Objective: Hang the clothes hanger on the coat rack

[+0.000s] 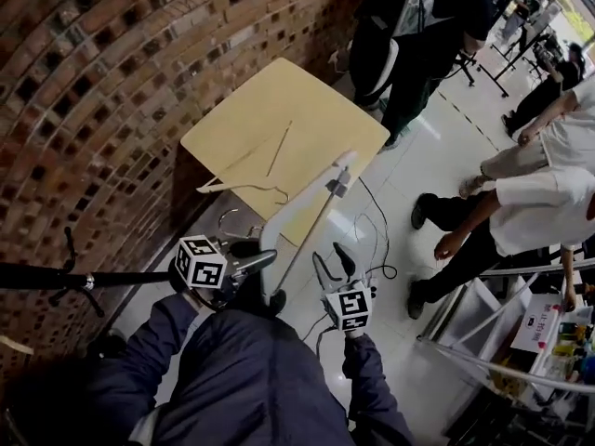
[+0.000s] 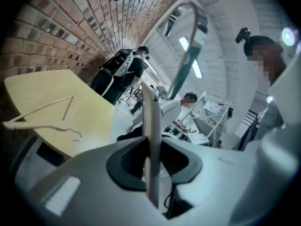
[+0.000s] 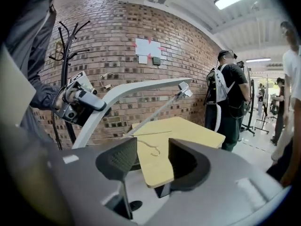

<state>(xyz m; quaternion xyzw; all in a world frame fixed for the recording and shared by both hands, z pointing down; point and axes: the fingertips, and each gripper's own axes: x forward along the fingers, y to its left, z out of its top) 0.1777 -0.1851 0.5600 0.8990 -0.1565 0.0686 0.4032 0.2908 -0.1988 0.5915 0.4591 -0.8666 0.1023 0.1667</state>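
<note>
My left fingers (image 2: 127, 166) clamp the white hanger (image 3: 141, 85), its length running up-right toward the surface (image 1: 316, 110), coat rack (image 1: 56, 275) at head-view left edge, nearer them; right fingers (image 3: 117, 161) open, empty.

My grey left claw (image 2: 151, 154) and right claw (image 3: 153, 161), black-and-white square-patterned marker cubes (image 1: 201, 262), white clothes hanger (image 1: 307, 204), thin cream hanger (image 1: 244, 187) on pale yellow counter (image 1: 307, 110), red-brown brick wall (image 1: 84, 82) far left, black coat rack (image 3: 65, 55), my navy sleeves (image 1: 232, 370), glossy white floor (image 1: 409, 175)

left hand-held gripper (image 1: 268, 259) jaws clamped, right hand-held gripper (image 1: 332, 266) jaws apart, empty
</note>
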